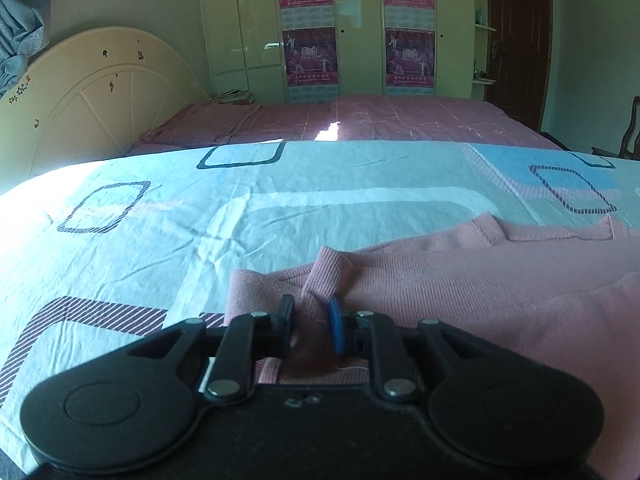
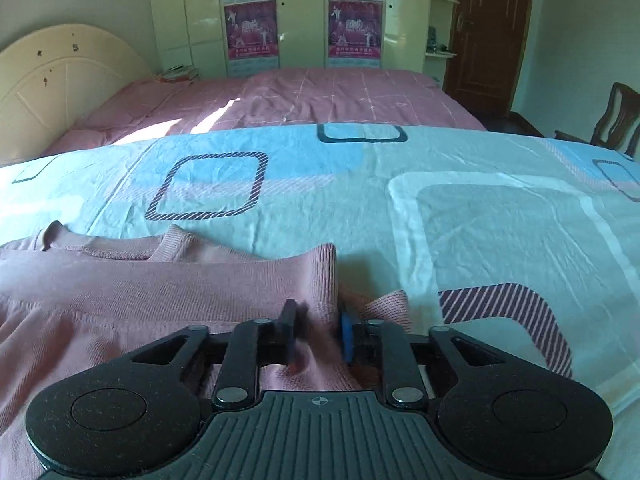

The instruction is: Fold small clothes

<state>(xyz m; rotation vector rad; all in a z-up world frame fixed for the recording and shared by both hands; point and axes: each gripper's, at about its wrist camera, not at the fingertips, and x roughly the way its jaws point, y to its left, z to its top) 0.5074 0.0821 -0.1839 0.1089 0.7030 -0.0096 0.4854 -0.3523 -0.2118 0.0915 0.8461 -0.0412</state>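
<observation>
A pink top (image 1: 460, 280) lay on a patterned sheet (image 1: 200, 216) at its near edge. The left gripper (image 1: 312, 320) and right gripper (image 2: 318, 332) each pinched a ribbed fold. Posters (image 1: 310, 58) on the wardrobe (image 1: 360, 40) read "2010".

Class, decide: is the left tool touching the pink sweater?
Touching. The left wrist view shows the left tool with a ridge of the pink sweater bunched between its fingers.

"2010" in large pale numerals on the purple calendar posters (image 1: 310, 58) stuck on the wardrobe doors (image 1: 360, 28), red banner line of characters beneath too small to read
</observation>
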